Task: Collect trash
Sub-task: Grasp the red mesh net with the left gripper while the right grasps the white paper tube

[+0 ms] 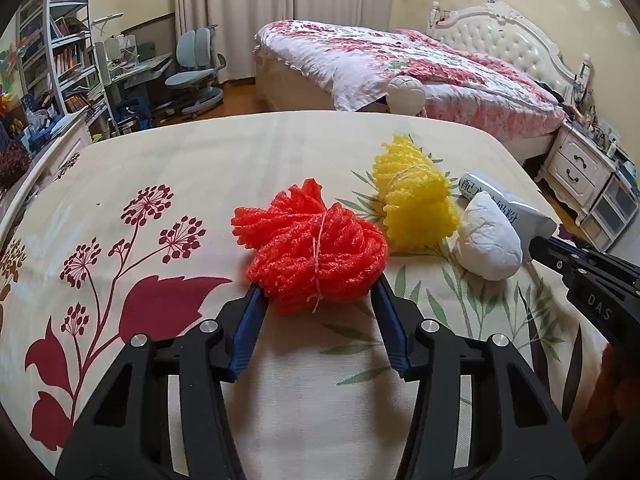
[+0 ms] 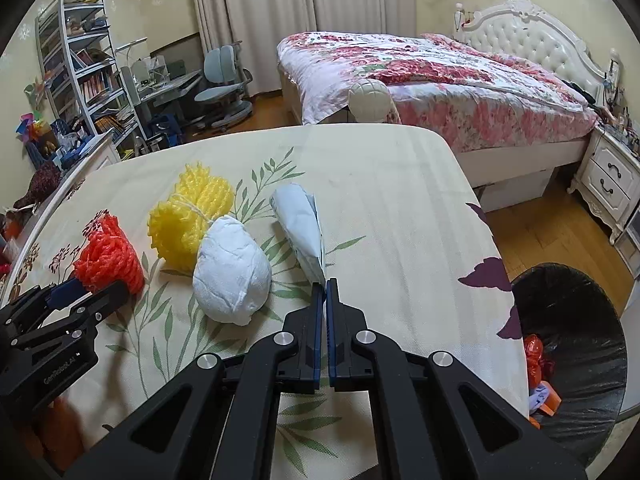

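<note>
Straddling the red foam-net bundle (image 1: 316, 248), our left tool (image 1: 318, 292) is spread, unclenched; our right tool (image 2: 325, 284) pinches the pale packet (image 2: 300, 228), bin (image 2: 580, 320) to its right.

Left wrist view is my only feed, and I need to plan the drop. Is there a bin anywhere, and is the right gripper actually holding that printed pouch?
Observer: Yes, there is. The right wrist view shows a bin with a black liner on the floor, just off the right edge of the table.
Operator: Is it empty?
Observer: No, red and orange scraps already lie inside it.
Operator: And the right gripper?
Observer: The right gripper is shut, with the near corner of the pale blue pouch pinched at its tips.
</note>
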### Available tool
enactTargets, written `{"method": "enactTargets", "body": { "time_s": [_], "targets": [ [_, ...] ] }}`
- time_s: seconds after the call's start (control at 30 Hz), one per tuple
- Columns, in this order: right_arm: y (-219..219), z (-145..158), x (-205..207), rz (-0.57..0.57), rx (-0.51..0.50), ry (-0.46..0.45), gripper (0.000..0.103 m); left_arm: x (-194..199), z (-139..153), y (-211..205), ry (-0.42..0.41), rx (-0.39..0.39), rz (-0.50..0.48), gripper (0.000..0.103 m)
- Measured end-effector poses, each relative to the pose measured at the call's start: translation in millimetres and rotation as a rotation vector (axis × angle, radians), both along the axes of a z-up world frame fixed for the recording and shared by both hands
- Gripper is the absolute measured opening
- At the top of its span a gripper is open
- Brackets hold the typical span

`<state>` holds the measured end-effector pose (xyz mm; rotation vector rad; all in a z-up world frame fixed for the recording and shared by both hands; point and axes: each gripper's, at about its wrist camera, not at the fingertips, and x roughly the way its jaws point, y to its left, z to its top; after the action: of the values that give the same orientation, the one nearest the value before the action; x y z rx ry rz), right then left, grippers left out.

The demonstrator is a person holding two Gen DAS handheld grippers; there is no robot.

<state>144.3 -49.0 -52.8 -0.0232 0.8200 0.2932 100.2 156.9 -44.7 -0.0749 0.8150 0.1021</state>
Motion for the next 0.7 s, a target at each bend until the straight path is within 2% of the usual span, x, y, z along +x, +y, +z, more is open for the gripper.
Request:
{"method": "enactTargets", "body": {
  "time_s": [0.03, 0.1, 0.17, 0.43, 0.5, 0.7],
  "targets": [
    [2, 1, 1, 0.004, -0.003, -0.001, 0.009, 0, 0, 1, 0.0, -0.004, 0.004, 0.051],
    [6, 2, 4, 0.006, -0.011, -0.008, 0.026, -1, 1, 4, -0.002, -0.009, 0.014, 0.051],
    [8, 4, 6, 0.009, -0.016, -0.016, 0.031, -2, 2, 6, -0.006, -0.005, 0.022, 0.051],
    [10, 1, 25, 0.008, -0.01, 0.003, 0.031, 0, 4, 16, -0.013, 0.013, 0.053, 0.05],
    [11, 0, 29, 0.014, -0.004, 0.012, 0.037, 1, 4, 18, -0.013, 0.011, 0.059, 0.05],
    [15, -2, 35, 0.019, -0.009, 0.022, 0.037, 3, 3, 21, -0.011, 0.007, 0.069, 0.05]
  ]
}}
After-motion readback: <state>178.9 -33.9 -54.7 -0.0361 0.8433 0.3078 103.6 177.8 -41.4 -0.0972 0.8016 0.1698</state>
